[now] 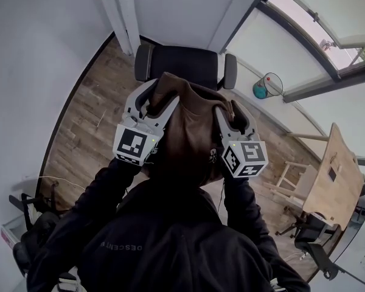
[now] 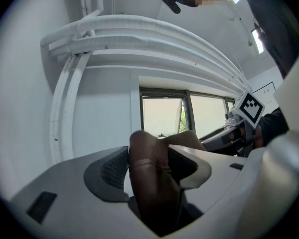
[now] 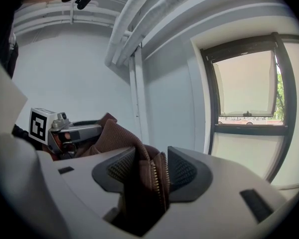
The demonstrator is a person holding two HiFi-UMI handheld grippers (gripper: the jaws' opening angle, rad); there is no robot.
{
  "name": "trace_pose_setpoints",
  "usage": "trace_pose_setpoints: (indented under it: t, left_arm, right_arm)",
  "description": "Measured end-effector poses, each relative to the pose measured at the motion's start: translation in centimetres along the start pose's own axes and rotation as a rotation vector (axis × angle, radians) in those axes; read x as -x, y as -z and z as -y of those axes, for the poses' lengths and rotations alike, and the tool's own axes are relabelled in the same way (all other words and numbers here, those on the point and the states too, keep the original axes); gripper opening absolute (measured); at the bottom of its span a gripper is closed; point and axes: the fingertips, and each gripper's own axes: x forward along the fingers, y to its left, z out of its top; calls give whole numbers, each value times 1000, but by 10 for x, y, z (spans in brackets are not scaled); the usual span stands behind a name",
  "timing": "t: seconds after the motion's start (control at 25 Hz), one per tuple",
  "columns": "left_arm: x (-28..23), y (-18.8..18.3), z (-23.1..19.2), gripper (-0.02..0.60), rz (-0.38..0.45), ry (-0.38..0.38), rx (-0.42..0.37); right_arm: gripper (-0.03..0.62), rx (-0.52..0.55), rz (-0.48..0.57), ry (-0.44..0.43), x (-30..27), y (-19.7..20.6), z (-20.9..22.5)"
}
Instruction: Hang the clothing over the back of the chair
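A brown jacket (image 1: 188,126) with a zipper hangs bunched over the top of a black office chair (image 1: 182,62), seen from above in the head view. My left gripper (image 1: 161,97) has the jacket's left shoulder between its jaws, my right gripper (image 1: 233,113) the right shoulder. In the left gripper view, the left gripper (image 2: 149,158) stands open; the jacket fabric (image 2: 152,183) lies against one pad, with a dark gap at the other. Looking along the right gripper (image 3: 150,166), the zipper edge of the jacket (image 3: 119,136) sits loosely between its open pads.
The chair has grey armrests (image 1: 142,62) and stands on a wood floor (image 1: 85,120) near a white wall. A window (image 1: 304,47) runs along the right, with a teal object (image 1: 260,90) by it. A wooden board (image 1: 333,175) and frame stand at right.
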Motion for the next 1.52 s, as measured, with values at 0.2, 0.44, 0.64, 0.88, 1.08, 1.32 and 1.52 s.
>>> trace_pose_setpoints:
  t: [0.2, 0.44, 0.64, 0.88, 1.08, 1.32, 1.52]
  left_arm:
    - [0, -5, -2, 273, 12, -4, -8]
    - [2, -12, 0, 273, 37, 9, -13]
    - [10, -15, -4, 273, 38, 13, 7]
    - [28, -22, -6, 272, 65, 58, 22]
    - [44, -26, 3, 244, 76, 123, 20]
    - [61, -33, 36, 123, 82, 180, 4]
    - [84, -40, 64, 31, 67, 178, 40]
  right_arm:
    - [267, -7, -11, 14, 1, 2, 1]
    - [359, -12, 15, 32, -1, -11, 3]
    - [359, 0, 37, 30, 1, -19, -8]
    - [333, -16, 135, 9, 17, -34, -33]
    - [233, 33, 165, 12, 39, -35, -56]
    - [6, 68, 270, -44, 71, -42, -77]
    - [6, 77, 274, -143, 91, -37, -96]
